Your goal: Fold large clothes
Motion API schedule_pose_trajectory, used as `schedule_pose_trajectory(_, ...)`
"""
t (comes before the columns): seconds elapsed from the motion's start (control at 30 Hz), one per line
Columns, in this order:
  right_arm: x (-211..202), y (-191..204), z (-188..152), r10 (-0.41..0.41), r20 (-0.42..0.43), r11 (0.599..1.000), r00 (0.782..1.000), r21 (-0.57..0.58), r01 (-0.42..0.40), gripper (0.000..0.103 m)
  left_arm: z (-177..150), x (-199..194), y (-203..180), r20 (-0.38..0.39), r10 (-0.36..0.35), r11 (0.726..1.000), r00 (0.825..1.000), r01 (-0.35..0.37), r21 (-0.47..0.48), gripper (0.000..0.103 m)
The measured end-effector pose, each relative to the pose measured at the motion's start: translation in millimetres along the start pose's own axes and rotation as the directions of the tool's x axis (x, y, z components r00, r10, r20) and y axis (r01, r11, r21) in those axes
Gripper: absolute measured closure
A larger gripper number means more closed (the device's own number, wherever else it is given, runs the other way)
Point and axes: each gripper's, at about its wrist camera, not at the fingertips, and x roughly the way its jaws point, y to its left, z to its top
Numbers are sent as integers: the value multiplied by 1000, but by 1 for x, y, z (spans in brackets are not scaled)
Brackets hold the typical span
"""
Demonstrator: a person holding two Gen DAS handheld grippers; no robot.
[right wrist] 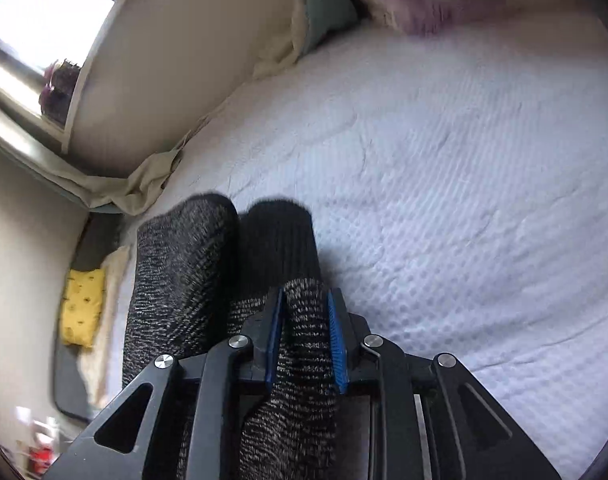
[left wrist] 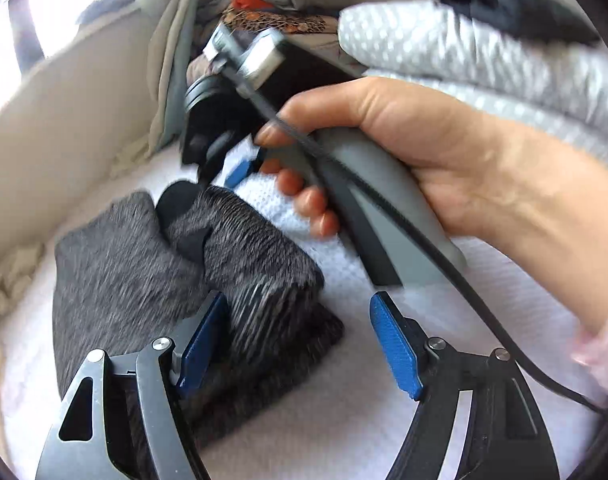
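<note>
A dark grey heathered knit garment (left wrist: 152, 272) lies folded on the white quilted bedspread (left wrist: 483, 320). In the left wrist view my left gripper (left wrist: 300, 340) is open: its left blue pad rests over the garment's near edge and its right pad hangs over bare bedspread. A person's hand (left wrist: 403, 140) holds my right gripper (left wrist: 224, 168) at the garment's far end. In the right wrist view my right gripper (right wrist: 305, 300) is shut on a raised fold of the knit garment (right wrist: 180, 272), with fabric filling the gap between its blue pads.
A pile of mixed clothes (left wrist: 272, 20) and a folded grey dotted blanket (left wrist: 463, 52) with a black item (left wrist: 503, 4) on it lie at the back. A beige wall (left wrist: 64, 120) borders the bed's left. A black cable (left wrist: 475, 312) crosses the right. A yellow cushion (right wrist: 82, 308) lies beside the bed.
</note>
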Motion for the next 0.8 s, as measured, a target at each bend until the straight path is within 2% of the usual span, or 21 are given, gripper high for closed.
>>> schedule_pose_trajectory(0.1, -31, 22, 3, -107, 94, 991, 990, -65, 113, 78, -12, -36, 28, -18, -83, 992, 996, 81, -98, 25)
schedule_pose_trajectory(0.17, -51, 38, 2, -131, 135, 981, 982, -124, 148, 78, -25, -57, 50, -13, -84, 986, 996, 81, -144, 25)
schedule_pose_trajectory(0.23, -67, 66, -7, -122, 154, 968, 980, -200, 152, 78, -37, -76, 88, -11, -15, 979, 1000, 13, -203, 25)
schedule_pose_trajectory(0.3, -79, 92, -20, -93, 153, 953, 984, -272, 132, 78, -47, -82, 126, -20, 90, 963, 996, -92, -253, 25)
schedule_pose_trajectory(0.33, -81, 103, -27, -80, 146, 946, 986, -300, 121, 78, -53, -82, 146, -32, 136, 947, 990, -139, -289, 25)
schedule_pose_trajectory(0.37, -80, 121, -37, -60, 128, 936, 990, -338, 101, 78, -59, -80, 165, -30, 180, 918, 983, -179, -355, 25)
schedule_pose_trajectory(0.43, -67, 138, -47, -54, 88, 931, 995, -355, 82, 78, -69, -70, 197, -67, 212, 878, 975, -220, -426, 26)
schedule_pose_trajectory(0.53, -32, 131, -48, -91, 25, 962, 996, -257, 94, 77, -67, -48, 223, -113, 173, 859, 978, -206, -469, 27)
schedule_pose_trajectory(0.63, 3, 104, -28, -138, -55, 982, 989, -141, 129, 77, -67, -42, 226, -129, 159, 861, 979, -201, -466, 27)
schedule_pose_trajectory(0.67, 11, 93, -22, -131, -93, 987, 987, -108, 121, 75, -65, -40, 224, -127, 158, 865, 979, -199, -461, 27)
schedule_pose_trajectory(0.7, 18, 86, -15, -109, -124, 992, 986, -73, 100, 67, -63, -36, 222, -125, 155, 869, 980, -195, -455, 27)
schedule_pose_trajectory(0.77, 36, 74, -5, -28, -188, 999, 982, 13, 31, 63, -60, -25, 224, -124, 147, 871, 981, -188, -454, 27)
schedule_pose_trajectory(0.8, 46, 72, -2, 20, -219, 999, 975, 43, -10, 56, -59, -20, 226, -124, 146, 871, 982, -187, -454, 27)
